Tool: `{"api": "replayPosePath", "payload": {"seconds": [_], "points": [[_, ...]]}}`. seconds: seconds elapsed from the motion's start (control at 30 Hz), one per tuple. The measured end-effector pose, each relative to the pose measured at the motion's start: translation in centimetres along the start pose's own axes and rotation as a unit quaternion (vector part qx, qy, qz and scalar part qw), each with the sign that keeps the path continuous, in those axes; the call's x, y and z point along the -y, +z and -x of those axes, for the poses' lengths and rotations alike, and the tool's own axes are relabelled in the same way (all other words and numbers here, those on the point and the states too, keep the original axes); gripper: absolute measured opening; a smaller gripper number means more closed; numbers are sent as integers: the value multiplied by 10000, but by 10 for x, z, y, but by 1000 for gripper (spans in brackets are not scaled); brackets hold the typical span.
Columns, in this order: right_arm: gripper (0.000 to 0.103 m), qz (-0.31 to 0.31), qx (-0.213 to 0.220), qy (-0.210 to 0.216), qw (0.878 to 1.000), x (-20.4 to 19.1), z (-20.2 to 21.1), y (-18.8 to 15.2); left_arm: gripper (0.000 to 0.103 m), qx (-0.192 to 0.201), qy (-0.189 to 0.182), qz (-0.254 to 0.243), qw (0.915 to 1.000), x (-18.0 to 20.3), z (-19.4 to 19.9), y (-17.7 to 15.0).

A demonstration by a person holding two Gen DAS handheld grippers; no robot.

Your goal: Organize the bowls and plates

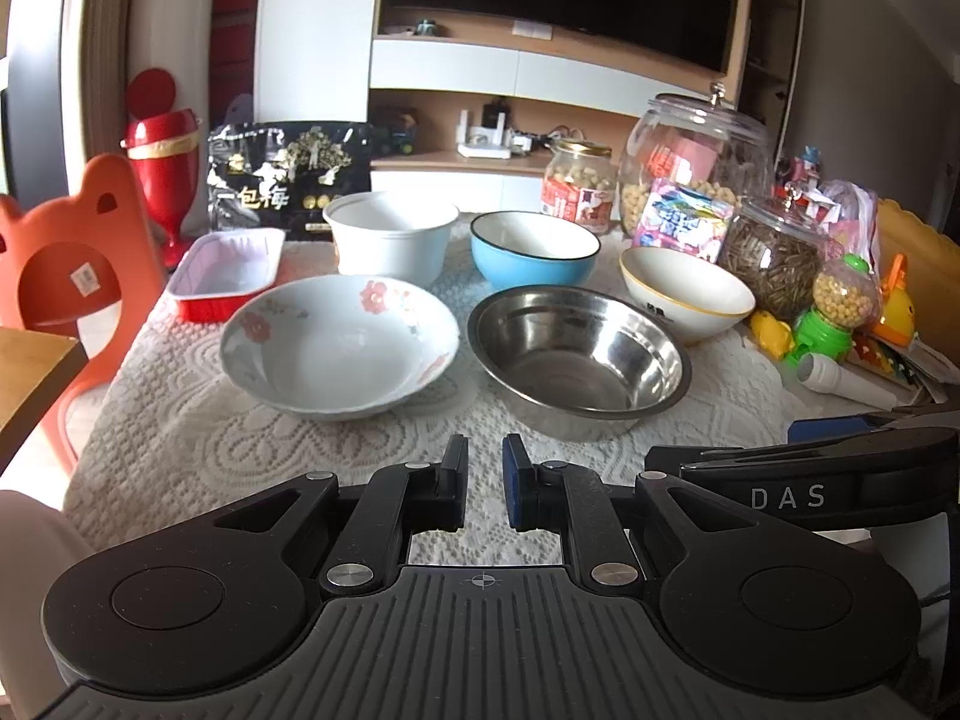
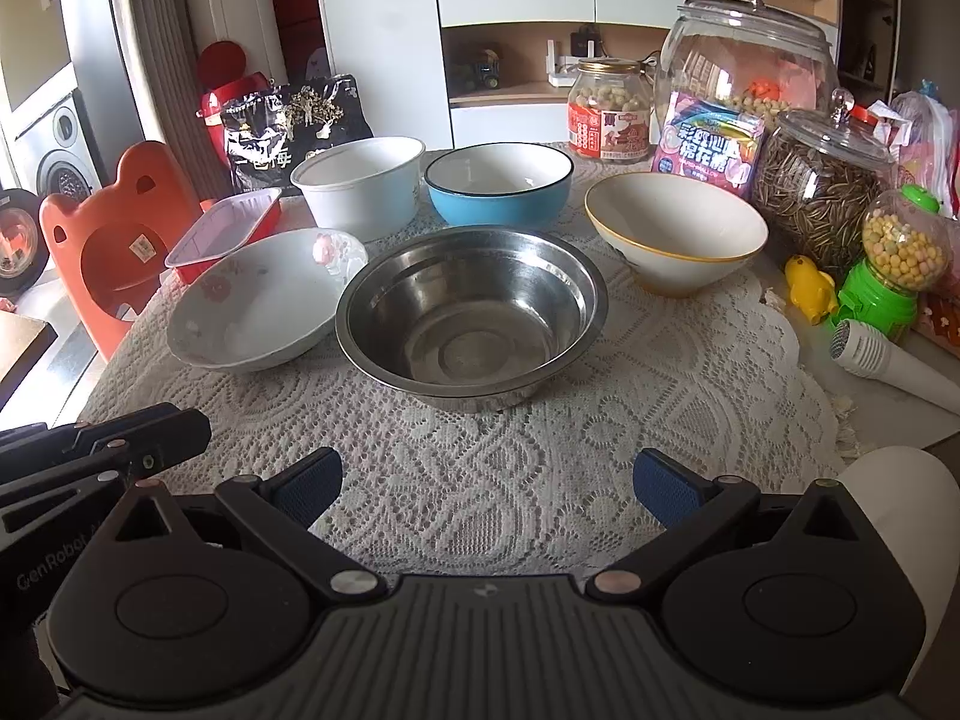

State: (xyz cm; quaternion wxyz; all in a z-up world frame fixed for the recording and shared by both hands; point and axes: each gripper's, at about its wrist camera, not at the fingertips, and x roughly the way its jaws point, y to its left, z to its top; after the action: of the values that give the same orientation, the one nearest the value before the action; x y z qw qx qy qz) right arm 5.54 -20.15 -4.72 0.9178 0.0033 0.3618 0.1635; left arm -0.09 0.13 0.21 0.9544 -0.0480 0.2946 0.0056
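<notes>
The stainless steel bowl (image 2: 471,315) stands near the middle of the lace-covered table (image 2: 540,468) and serves as the landmark here. Just to its left, their rims close together and possibly touching, sits a shallow white bowl with pink flowers (image 2: 261,300). Behind the steel bowl stands a blue bowl with a white inside (image 2: 498,183), and left of that one, just beside it, a deep white bowl (image 2: 360,186). Left of the flowered bowl and behind it lies a red rectangular tray with a white inside (image 2: 225,228), its near corner close to the flowered rim. To the right of the steel bowl and a little behind it, apart from it, stands a white bowl with a yellow rim (image 2: 675,228). All the bowls sit upright and empty.

Further behind and right of the steel bowl stand snack jars: a small jar of pale nuts with a gold lid (image 2: 609,108), a large clear glass jar (image 2: 744,54) with a pink marshmallow packet (image 2: 711,141) leaning against it, and a lidded jar of sunflower seeds (image 2: 819,180). A green candy dispenser (image 2: 888,276) and a white toy microphone (image 2: 882,360) lie at the right edge of the table. A black snack bag (image 2: 294,120) stands behind the tray, and an orange bear-shaped chair (image 2: 102,228) stands off the table's left side.

The left gripper (image 1: 485,468) hovers over the cloth in front of the steel bowl, jaws drawn nearly together with nothing between them. The right gripper (image 2: 487,480) hovers in front of the same bowl, jaws spread wide and empty.
</notes>
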Motion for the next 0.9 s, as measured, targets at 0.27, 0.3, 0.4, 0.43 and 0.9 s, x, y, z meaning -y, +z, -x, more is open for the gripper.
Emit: {"api": "replayPosePath", "payload": {"seconds": [0.27,0.3,0.4,0.43,0.9], "points": [[103,-6,0,9,10000,0,1,0,15,-20,14,20,10000,0,-1,-1],[103,-6,-1,8,10000,0,1,0,15,-28,20,25,10000,-1,-1,-1],[103,-12,-8,10,10000,0,1,0,15,-53,31,31,10000,-1,-2,-2],[103,-14,-12,11,10000,0,1,-1,15,-61,31,33,10000,-1,-2,-2],[103,-44,-43,20,10000,2,0,-2,15,-145,73,18,9999,-1,-4,-4]]}}
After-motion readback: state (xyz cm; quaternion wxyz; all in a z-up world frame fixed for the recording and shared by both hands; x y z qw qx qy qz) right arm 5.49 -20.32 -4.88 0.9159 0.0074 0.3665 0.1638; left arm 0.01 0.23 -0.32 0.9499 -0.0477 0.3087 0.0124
